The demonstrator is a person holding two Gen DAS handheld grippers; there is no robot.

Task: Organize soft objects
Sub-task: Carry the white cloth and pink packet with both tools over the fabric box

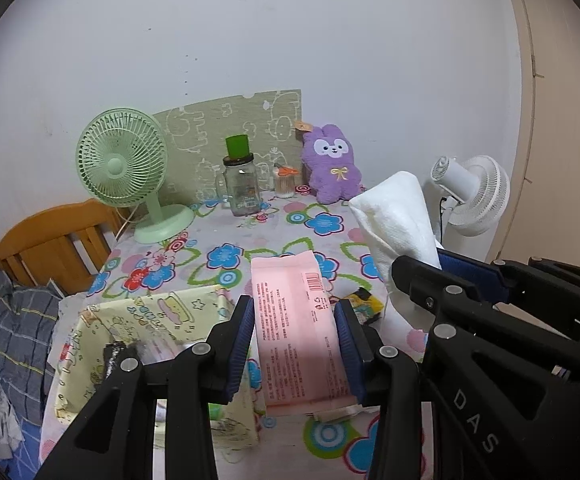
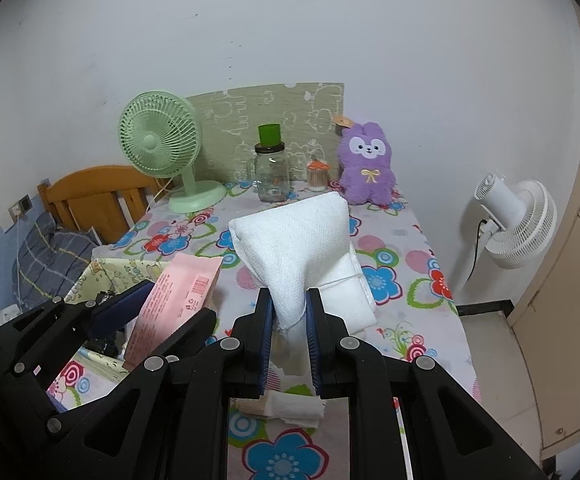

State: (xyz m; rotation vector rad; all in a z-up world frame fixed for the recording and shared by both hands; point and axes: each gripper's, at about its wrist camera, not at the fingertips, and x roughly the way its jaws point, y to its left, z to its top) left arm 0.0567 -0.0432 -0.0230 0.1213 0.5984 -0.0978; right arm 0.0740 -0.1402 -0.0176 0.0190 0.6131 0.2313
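With the left gripper point(image 1: 295, 344) clamped on the flat pink tissue packet point(image 1: 296, 320) and the right gripper point(image 2: 289, 336) pinching the white embossed paper-towel bundle point(image 2: 294, 240), I'd lower each gently into the yellow cartoon-print fabric bin point(image 1: 146, 320) left of the left fingers.

The right gripper point(image 2: 288, 320) pinches a white tissue pack point(image 2: 294, 244) above the table's point(image 2: 418, 280) middle, while the left gripper point(image 2: 158, 304) clamps a pink pack point(image 2: 178, 296) near its left edge

At the back of the tabletop point(image 2: 410, 248) stand a desk fan point(image 2: 161, 144) on the left, a jar point(image 2: 272, 174) in the middle and a plush rabbit point(image 2: 367, 164) on the right. A box point(image 1: 146, 320) sits at the front left.
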